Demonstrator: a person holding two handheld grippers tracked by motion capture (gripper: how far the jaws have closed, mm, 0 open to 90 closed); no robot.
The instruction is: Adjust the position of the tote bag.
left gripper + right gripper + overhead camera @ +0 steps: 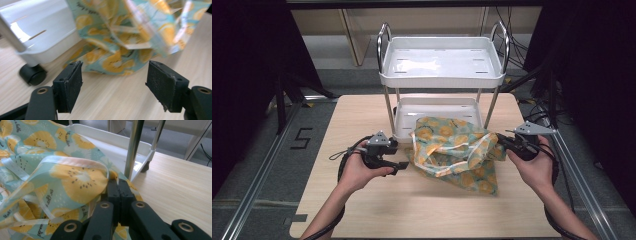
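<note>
A teal cloth (457, 150) printed with yellow fruit slices spills from the lower tray (437, 106) of a small white cart onto the table. My right gripper (501, 142) is shut on the cloth's right edge; in the right gripper view the jaws (119, 187) are pressed together with the cloth's (62, 177) hem pinched at their tips. My left gripper (402, 165) is at the cloth's left side, low over the table. In the left gripper view its pads (68, 85) stand wide apart and open (115, 82), with the cloth (117, 37) just beyond them and nothing between them.
The two-tier cart (442, 80) stands at the far middle of the wooden table (422, 210), its upper tray bare. A black caster (32, 73) and the tray corner (42, 42) lie left of my left jaws. A chrome post (133, 145) rises behind the right jaws.
</note>
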